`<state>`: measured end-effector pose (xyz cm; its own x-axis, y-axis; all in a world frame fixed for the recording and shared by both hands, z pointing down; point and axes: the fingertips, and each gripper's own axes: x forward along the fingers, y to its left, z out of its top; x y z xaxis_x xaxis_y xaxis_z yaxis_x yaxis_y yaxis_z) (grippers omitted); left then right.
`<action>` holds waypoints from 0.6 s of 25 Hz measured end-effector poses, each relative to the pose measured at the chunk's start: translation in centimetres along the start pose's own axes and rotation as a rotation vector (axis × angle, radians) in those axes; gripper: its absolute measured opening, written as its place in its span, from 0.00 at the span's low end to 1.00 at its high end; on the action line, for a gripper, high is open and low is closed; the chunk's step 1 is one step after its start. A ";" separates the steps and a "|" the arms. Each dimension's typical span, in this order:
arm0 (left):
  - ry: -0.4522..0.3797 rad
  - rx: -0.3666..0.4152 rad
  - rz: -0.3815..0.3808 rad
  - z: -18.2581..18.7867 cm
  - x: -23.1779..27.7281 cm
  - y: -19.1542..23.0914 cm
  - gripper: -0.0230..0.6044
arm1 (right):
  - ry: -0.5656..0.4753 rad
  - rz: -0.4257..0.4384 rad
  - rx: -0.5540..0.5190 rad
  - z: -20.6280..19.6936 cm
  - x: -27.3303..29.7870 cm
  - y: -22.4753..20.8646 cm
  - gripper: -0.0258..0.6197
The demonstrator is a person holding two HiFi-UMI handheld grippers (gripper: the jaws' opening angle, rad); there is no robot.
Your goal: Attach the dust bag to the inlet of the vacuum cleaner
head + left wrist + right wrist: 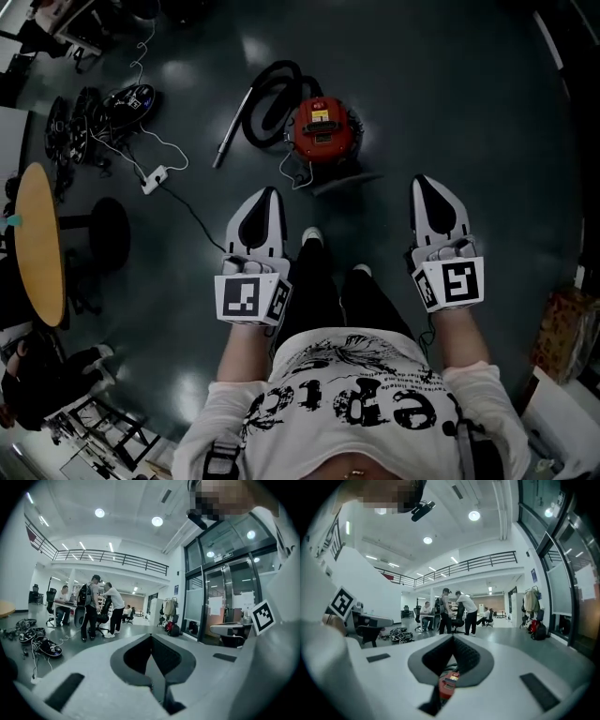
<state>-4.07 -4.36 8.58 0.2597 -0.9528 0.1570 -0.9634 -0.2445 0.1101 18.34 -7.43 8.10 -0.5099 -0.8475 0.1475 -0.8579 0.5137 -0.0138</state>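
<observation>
The red vacuum cleaner point(322, 129) stands on the dark floor ahead of my feet, its black hose point(267, 94) looped behind it and a grey wand point(232, 131) lying to its left. No dust bag shows in any view. My left gripper point(272, 191) is held up near waist height, shut with nothing in it, its jaws meeting at the tip point(151, 634). The right gripper point(419, 180) is raised level beside it, also shut and empty point(453, 637). Through the slot behind its closed jaws I glimpse the red vacuum cleaner point(448, 685) below.
A round wooden table point(37, 244) and black stool point(108, 234) stand at the left. A white power strip point(155, 178) with cables and a heap of black gear point(94, 112) lie on the floor. People point(96, 613) stand at far desks. Glass doors point(225, 602) lie to the right.
</observation>
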 end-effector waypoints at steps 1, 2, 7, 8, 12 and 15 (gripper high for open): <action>-0.001 0.005 0.004 1.5 -1.3 -0.7 0.04 | -0.003 0.000 -0.007 1.6 -1.2 0.4 0.04; -0.004 0.011 0.009 2.8 -2.5 -1.2 0.04 | -0.008 0.000 -0.013 3.0 -2.4 0.7 0.04; -0.040 0.008 0.037 7.1 -7.3 -2.9 0.04 | -0.037 -0.004 -0.046 7.4 -6.7 2.4 0.04; -0.055 0.009 0.033 7.6 -8.2 -3.3 0.04 | -0.035 -0.003 -0.055 7.6 -7.4 2.8 0.04; -0.104 0.069 0.025 7.8 -10.4 -4.8 0.04 | -0.027 0.008 -0.061 6.8 -9.3 4.2 0.04; -0.112 0.061 -0.007 6.8 -11.6 -6.1 0.04 | -0.018 0.014 -0.055 5.4 -10.3 5.0 0.04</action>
<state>-1.69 6.95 -0.60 0.2604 -0.9644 0.0458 -0.9648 -0.2581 0.0507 18.96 3.08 1.15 -0.5237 -0.8420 0.1298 -0.8459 0.5320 0.0382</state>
